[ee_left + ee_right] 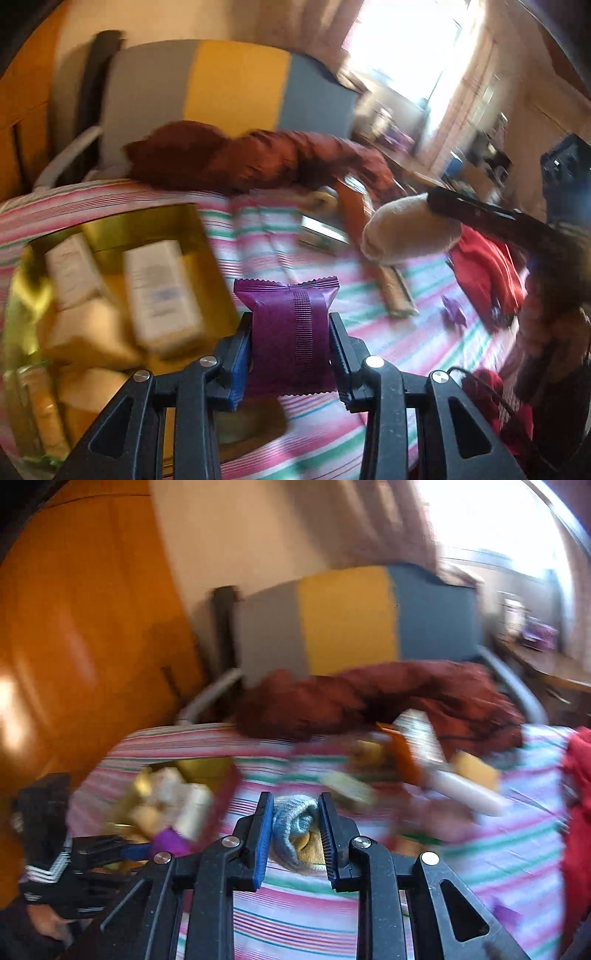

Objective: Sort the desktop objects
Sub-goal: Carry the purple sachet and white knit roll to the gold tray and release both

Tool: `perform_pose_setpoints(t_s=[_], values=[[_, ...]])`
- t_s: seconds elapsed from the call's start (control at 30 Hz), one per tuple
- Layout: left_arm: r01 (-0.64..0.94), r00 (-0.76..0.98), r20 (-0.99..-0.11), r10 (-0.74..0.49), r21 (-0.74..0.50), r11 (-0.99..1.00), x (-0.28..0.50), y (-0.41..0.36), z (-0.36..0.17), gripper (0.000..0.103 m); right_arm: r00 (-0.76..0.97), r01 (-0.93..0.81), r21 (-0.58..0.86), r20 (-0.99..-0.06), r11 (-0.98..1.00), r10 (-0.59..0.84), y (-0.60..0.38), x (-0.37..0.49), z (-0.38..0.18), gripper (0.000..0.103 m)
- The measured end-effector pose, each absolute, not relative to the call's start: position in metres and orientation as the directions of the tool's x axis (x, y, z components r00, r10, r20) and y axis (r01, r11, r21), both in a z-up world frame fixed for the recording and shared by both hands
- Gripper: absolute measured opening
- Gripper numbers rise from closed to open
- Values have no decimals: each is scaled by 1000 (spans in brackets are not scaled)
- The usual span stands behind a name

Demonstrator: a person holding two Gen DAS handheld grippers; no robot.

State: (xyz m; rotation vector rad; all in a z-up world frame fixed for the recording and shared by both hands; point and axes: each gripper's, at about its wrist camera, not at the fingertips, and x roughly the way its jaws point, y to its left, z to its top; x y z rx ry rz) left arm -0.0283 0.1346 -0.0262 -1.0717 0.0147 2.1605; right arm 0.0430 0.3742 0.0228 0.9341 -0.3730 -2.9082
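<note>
Right now both grippers carry something over the striped bedspread point(369, 332). The left gripper point(290, 354) has its fingers closed about halfway onto a purple snack packet point(290, 328), pinched across its middle with the crimped ends free above and below. The right gripper point(295, 834) has its fingers drawn in on a rolled sock point(297, 823), grey-blue outside and mustard within, though whether they press it firmly or merely flank it is hard to tell through the blur.

The gold box point(147, 229) lies just left of the purple packet and looks like the place for packaged goods. To do this step well, I judge the left gripper should swing the packet over an open gap among the contents, lower it below the rim, and only then part the fingers, so the slick wrapper does not slide off the cartons. Keeping the right gripper well apart from the box avoids a collision.

Counted: one gold box; inside it two white cartons point(162, 291) clearly, plus several paler packs too blurred to number; one purple packet held, one small purple scrap point(453, 312) lying right of it; one sock held. Beyond the box lie one dark red garment point(236, 158) and, to the far right, one bright red cloth point(484, 266).
</note>
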Motion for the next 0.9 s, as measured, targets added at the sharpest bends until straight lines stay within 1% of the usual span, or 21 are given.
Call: perform_pose_setpoints(t_s=[0.1,0.17,0.23,0.27,0.3,0.33,0.43,0.5,0.63,0.7,0.73,0.8,0.9], values=[[-517,-478,-688,545,-282,-809,-39,98,-21,38,-802,98,284,-545,-954,-244,333,24,30,26],[-457,-513,-680,523,-299,-838,-47,73,-18,38,-777,170,356,-526,-919,-347,309,12,30,32],[-393,-540,-692,479,-296,-871,-53,53,-19,40,-744,245,421,-496,-873,-448,285,3,30,32],[-367,-545,-699,462,-296,-882,-55,46,-20,42,-736,259,422,-496,-869,-460,276,3,30,36],[-343,-555,-699,451,-301,-890,-57,36,-21,45,-725,272,421,-502,-865,-472,266,0,29,45],[-321,-562,-699,441,-306,-896,-58,28,-23,47,-720,275,415,-508,-867,-472,256,-2,27,49],[-276,-564,-711,419,-315,-908,-59,11,-33,50,-708,278,396,-531,-875,-465,241,-2,23,52],[-256,-564,-720,405,-314,-914,-58,4,-40,52,-700,266,370,-560,-890,-442,235,-2,18,62],[-235,-549,-740,388,-309,-921,-56,-3,-53,53,-699,242,251,-625,-937,-348,222,5,8,74],[-236,-556,-742,374,-290,-927,-53,-3,-54,53,-697,238,199,-646,-951,-310,217,4,1,80],[-242,-563,-742,365,-274,-931,-51,-2,-52,53,-697,235,172,-656,-957,-290,213,6,-2,81],[-251,-581,-736,346,-242,-937,-47,2,-48,54,-700,225,126,-669,-966,-250,210,9,-8,86],[-266,-615,-723,314,-184,-946,-40,10,-39,55,-713,205,68,-673,-976,-197,207,13,-16,91]])
